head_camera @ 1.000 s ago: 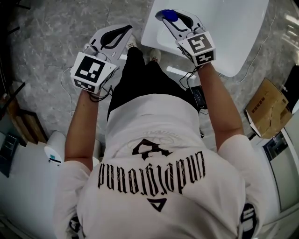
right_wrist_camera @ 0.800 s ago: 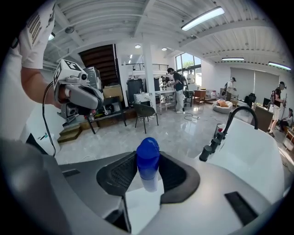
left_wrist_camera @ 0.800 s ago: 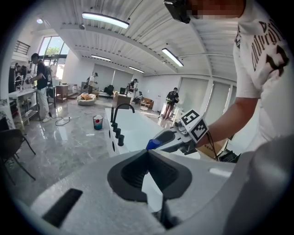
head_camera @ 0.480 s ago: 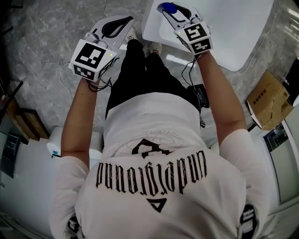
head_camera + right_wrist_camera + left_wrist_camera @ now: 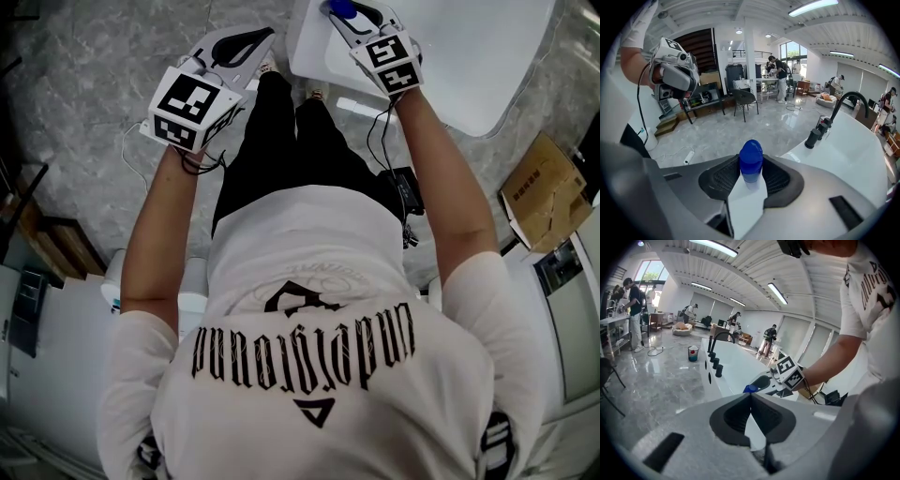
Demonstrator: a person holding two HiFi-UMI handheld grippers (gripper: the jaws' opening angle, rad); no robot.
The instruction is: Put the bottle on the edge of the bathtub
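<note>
Both forearms [image 5: 155, 234] reach further out and down than a second ago. In the head view the marker cubes [image 5: 192, 105] sit higher in frame and look smaller, so the descent is under way.

left claw [image 5: 265, 37]: tips pressed together, nothing in it. Its own view shows the pads meeting with no object between them. It hangs over the grey floor [image 5: 84, 84], near the tub's outer wall. It dropped along with the other claw but is doing no work.

right claw [image 5: 349, 19]: pinching the bottle [image 5: 341, 9], same grip as in the earlier frames, jaw spread unchanged. The white body sits between the pads and the blue cap [image 5: 751, 157] pokes out past the tips, so the bottle lies along the claw and is tilted, not upright.

bathtub [image 5: 450, 94]: the bottle is held over the same near corner as before, just lower. I judge it not set down yet. No view shows the base touching the rim.

Meaning: the carry is basically done and this is the placement phase. What's left is the last bit of lowering, righting the bottle, then release. The rim looks glossy, so a tilted release risks a slide or tip.

Further out: the black faucet [image 5: 836, 112] is well apart from the drop spot and not in the way.
</note>
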